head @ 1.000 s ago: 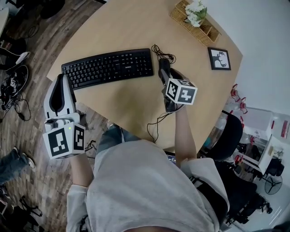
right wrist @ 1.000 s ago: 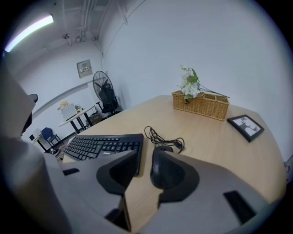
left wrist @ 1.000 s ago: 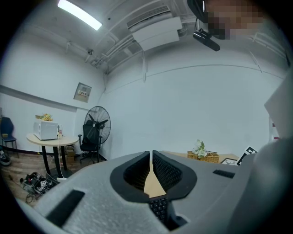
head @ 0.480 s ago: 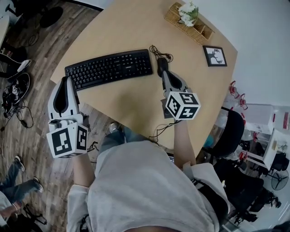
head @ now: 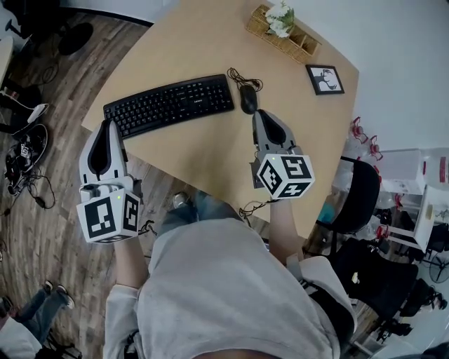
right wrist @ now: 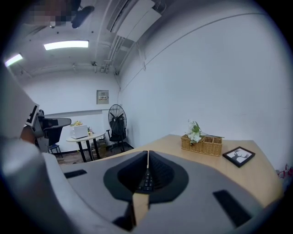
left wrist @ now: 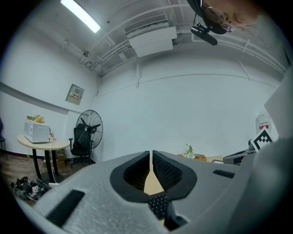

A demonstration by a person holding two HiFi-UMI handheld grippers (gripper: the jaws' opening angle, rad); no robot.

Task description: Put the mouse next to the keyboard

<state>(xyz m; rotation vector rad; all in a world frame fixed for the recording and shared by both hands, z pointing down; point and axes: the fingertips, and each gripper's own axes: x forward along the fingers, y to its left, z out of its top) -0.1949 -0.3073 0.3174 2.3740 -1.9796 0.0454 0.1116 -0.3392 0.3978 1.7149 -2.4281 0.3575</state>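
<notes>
The mouse (head: 248, 99) sits on the tabletop (head: 203, 158) just beside the keyboard (head: 168, 105) — the job looks done. The right gripper (head: 262, 113) is near it, jaws pressed together on nothing — the left gripper (head: 106, 124) is shut and empty too.

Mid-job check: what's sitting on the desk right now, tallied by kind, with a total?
Keyboard: 1
Mouse: 1
Wicker basket: 1
Flower bunch: 1
Framed picture: 1
Total: 5
</notes>
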